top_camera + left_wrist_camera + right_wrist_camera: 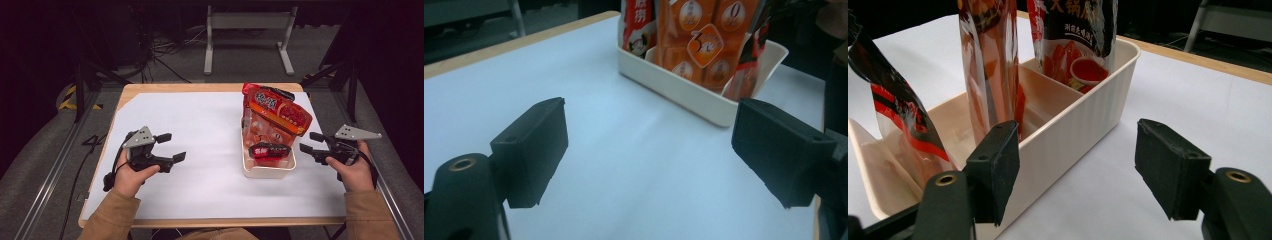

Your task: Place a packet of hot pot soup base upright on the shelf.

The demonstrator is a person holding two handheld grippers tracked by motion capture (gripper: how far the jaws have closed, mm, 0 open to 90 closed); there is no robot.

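Left gripper: my left gripper [169,148] is over the bare white sheet [200,130], left of the bin and well apart from it. Its jaws are wide and I see nothing between them.
Right gripper: my right gripper [311,142] is just beside the bin's right wall, near its near end. Its jaws are wide too, and they hold nothing.
Bin: the cream bin [267,172] sits right of the middle of the sheet, its long side running from near to far.
Snack bags: I see three red and orange snack bags [278,111] standing in the bin. The tall ones lean at the far end. A small dark red one [269,150] stands at the near end.
Table: a wooden table [210,87] shows at the far edge of the sheet.
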